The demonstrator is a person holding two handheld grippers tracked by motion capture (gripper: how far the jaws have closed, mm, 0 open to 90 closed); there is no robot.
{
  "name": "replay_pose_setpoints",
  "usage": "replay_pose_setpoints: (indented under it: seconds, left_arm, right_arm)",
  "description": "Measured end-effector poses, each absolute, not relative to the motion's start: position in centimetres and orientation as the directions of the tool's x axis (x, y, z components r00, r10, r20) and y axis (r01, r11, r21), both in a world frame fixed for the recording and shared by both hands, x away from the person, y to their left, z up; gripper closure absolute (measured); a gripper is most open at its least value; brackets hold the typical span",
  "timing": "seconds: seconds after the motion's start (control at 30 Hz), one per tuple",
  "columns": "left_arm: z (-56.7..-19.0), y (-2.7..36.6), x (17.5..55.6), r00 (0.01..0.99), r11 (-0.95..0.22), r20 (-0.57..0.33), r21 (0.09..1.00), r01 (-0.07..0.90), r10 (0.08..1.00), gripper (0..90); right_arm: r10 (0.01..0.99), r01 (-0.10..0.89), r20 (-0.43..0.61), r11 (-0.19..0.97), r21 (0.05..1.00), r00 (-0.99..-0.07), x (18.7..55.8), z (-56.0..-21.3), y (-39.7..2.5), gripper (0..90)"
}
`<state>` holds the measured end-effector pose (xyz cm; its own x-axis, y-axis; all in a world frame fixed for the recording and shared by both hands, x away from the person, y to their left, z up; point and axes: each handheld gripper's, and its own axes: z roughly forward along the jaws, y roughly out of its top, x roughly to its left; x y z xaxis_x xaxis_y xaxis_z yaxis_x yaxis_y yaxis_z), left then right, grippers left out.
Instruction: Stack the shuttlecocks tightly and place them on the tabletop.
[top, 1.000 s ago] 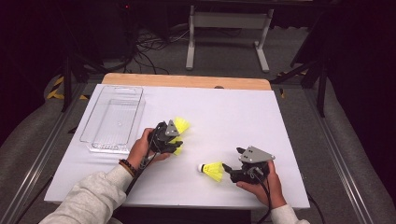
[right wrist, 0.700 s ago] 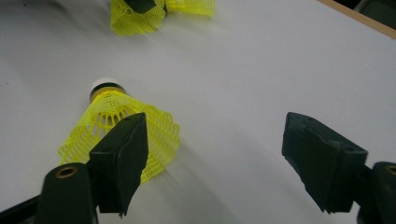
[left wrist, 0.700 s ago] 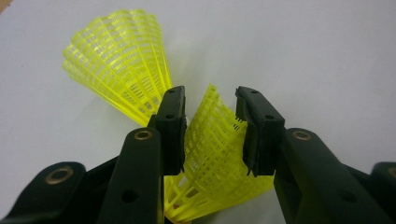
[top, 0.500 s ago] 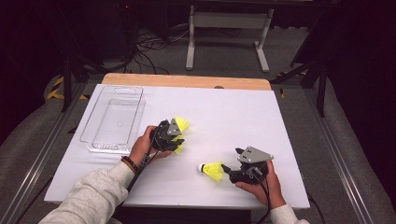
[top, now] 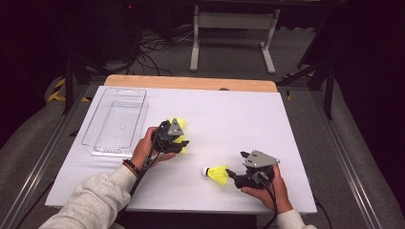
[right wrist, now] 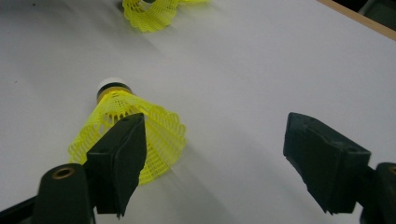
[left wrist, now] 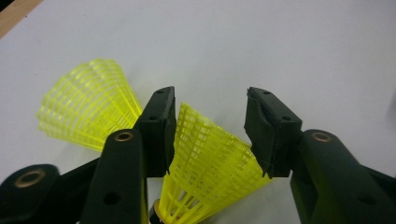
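Left gripper [left wrist: 208,126] straddles one yellow shuttlecock [left wrist: 210,163], jaws apart; right gripper [right wrist: 224,154] gapes beside another [right wrist: 128,135].

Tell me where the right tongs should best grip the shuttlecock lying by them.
Probably across the mesh skirt of the shuttlecock, coming from its wide open end. It lies on its side, cork tip pointing away, and the right tongs stand open with one jaw already beside the skirt.

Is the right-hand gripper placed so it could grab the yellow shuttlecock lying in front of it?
Probably yes. The right gripper is open, and the shuttlecock lies on the white table just by its left jaw, nothing between them. It sits off-centre, so a small sideways shift looks needed first.
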<state>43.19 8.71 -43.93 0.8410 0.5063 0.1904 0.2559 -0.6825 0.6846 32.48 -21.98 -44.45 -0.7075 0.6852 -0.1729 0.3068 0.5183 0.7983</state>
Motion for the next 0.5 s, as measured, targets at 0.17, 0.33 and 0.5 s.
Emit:
replay_pose_setpoints:
  seconds: [0.17,0.33,0.5]
  left_arm:
    - [-43.4,9.0,43.0,0.852,-0.664,0.173,0.708,0.242,0.495,45.9]
    - [-41.6,9.8,42.6,0.855,-0.612,0.152,0.760,0.220,0.496,33.2]
    - [-39.3,11.6,42.0,0.849,-0.550,0.169,0.820,0.161,0.501,27.6]
  right_arm:
    - [0.685,0.306,-0.176,0.521,0.797,-0.707,32.5,-44.5,-22.0,22.5]
    - [0.689,0.303,-0.170,0.509,0.806,-0.705,32.5,-44.3,-22.2,22.2]
    - [0.695,0.306,-0.172,0.506,0.806,-0.698,32.5,-44.3,-22.3,22.1]
